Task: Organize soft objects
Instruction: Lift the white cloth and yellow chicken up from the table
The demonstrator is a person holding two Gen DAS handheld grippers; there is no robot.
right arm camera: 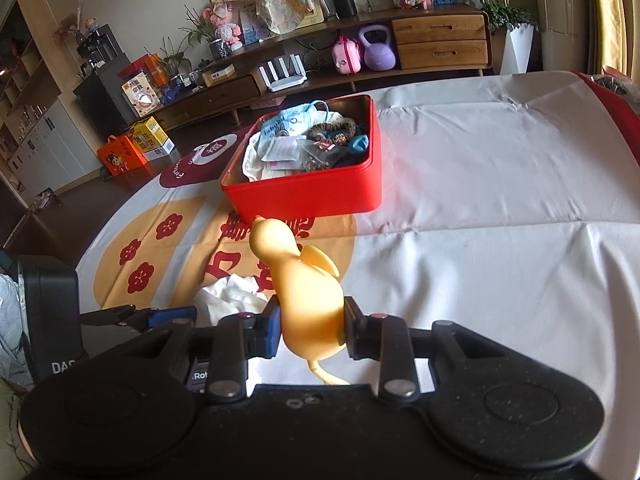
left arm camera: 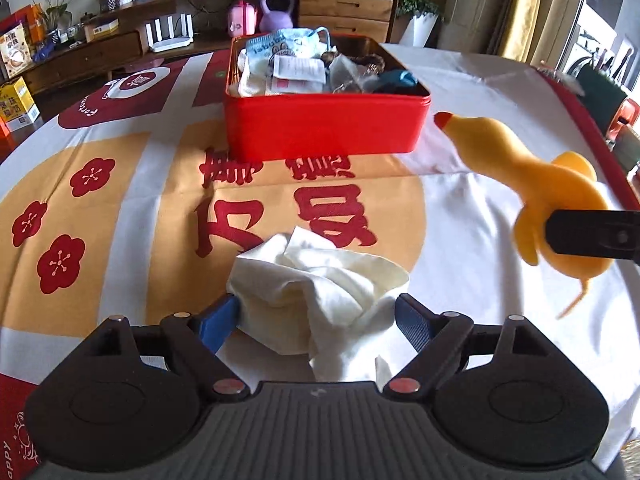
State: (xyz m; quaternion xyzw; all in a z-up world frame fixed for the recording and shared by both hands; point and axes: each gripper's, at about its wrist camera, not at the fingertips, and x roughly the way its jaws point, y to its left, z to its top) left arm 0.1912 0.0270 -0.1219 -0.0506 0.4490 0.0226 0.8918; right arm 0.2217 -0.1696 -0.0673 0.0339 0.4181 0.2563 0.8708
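Observation:
A crumpled white cloth (left arm camera: 316, 288) lies on the printed tablecloth, between the blue pads of my left gripper (left arm camera: 318, 318), which is open around its near part. The cloth also shows in the right wrist view (right arm camera: 234, 294). My right gripper (right arm camera: 310, 326) is shut on a yellow rubber chicken (right arm camera: 304, 292) and holds it above the table, head toward the red tin. The chicken shows in the left wrist view (left arm camera: 532, 184) at the right. The open red tin (left arm camera: 324, 128) (right arm camera: 304, 194) stands ahead, holding several soft items.
The table carries a white, orange and red tablecloth (left arm camera: 120, 208). Beyond its far edge stands a low wooden sideboard (right arm camera: 440, 42) with a purple kettlebell (right arm camera: 378, 54), boxes and plants. A red chair (left arm camera: 624, 120) is at the right.

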